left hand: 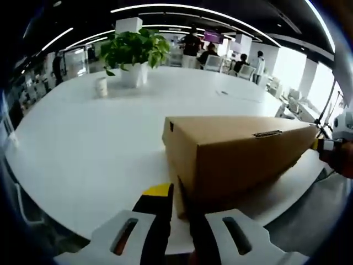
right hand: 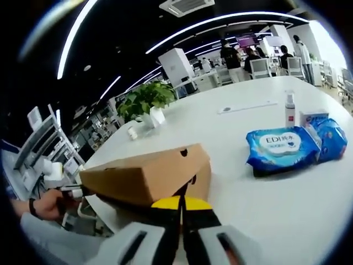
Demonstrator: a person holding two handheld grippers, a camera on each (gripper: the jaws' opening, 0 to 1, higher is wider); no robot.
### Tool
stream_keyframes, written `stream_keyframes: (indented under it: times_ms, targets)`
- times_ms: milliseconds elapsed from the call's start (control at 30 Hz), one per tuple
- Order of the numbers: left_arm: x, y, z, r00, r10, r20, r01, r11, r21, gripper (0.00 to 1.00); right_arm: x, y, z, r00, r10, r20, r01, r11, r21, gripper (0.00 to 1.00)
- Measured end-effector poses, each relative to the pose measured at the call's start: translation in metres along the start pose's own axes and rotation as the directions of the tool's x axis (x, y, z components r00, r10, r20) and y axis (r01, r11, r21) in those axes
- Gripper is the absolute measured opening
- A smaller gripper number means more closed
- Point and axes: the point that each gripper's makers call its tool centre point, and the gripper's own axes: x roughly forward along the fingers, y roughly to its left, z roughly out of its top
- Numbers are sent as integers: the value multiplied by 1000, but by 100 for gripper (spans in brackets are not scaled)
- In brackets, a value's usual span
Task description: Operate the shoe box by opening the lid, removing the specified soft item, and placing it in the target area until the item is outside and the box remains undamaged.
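— White and glossy, that big round table [left hand: 83,149] is reflecting the ceiling strips. Where is the shoe box [left hand: 231,157] sitting?

— Near my edge of it, plain brown cardboard, matte, sharp-cornered, lid [right hand: 146,174] appearing slightly lifted on my right side.

— And your tools?

— I am working one at each end, so the box is not sliding while the lid comes up, I think. My left gripper [left hand: 179,212] is pressing against the near corner, jaws narrow, nothing between them. My right gripper [right hand: 182,207] is pinching closed at the lid's edge; whether cardboard is actually caught, I cannot tell.

— The soft item?

— Hidden inside. Two crinkly blue plastic packs [right hand: 295,144] are lying well apart, beside a small spray bottle [right hand: 289,107].
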Motion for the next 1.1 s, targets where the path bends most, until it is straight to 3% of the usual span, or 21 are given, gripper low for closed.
stream_keyframes:
  times_ms: [1100]
  targets:
    - [-26, -11, -6, 1000, -16, 16, 16, 1000, 27, 8, 6, 3, -15, 999, 21, -48, -19, 1000, 25, 0]
